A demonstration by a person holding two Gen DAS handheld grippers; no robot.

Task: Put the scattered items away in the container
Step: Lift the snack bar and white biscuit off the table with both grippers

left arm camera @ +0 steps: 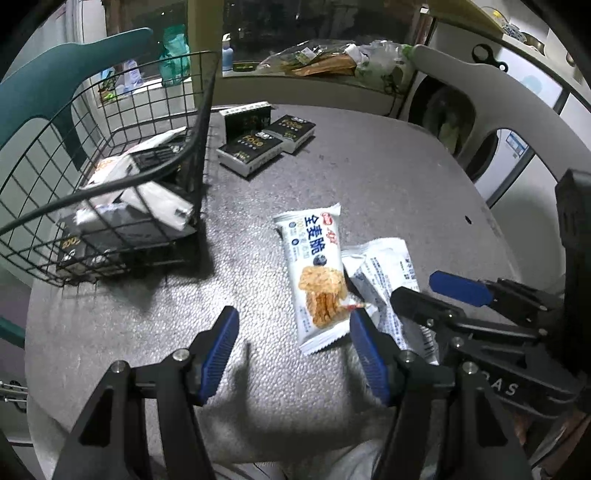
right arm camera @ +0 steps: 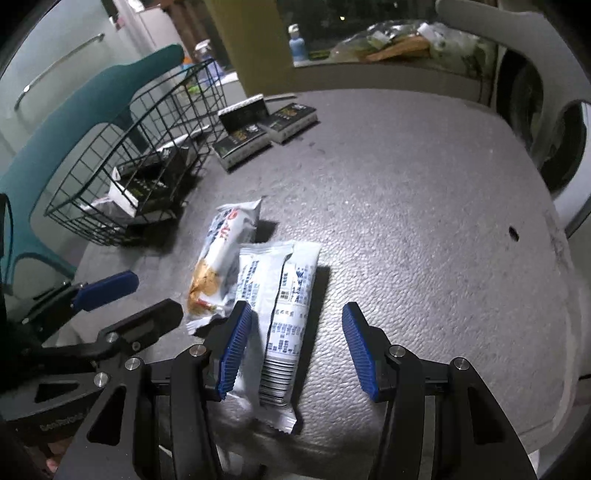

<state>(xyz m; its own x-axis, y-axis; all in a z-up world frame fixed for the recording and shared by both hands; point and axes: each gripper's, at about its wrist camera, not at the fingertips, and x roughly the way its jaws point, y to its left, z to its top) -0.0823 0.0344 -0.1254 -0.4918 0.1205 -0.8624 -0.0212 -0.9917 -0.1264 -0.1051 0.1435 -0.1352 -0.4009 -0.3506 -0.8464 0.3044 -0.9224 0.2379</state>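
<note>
Showing only from the right wrist: second packet's barcode.

a home, likely a dining or utility corner. grey round table with a teal chair and a white chair pulled up to it. washer drum door just behind the white chair. sill at a dark window holds bags of groceries and a blue bottle. fridge with a long handle at the far left. shelf with crockery at the upper right. snack packs and a wire basket on the table.
</note>
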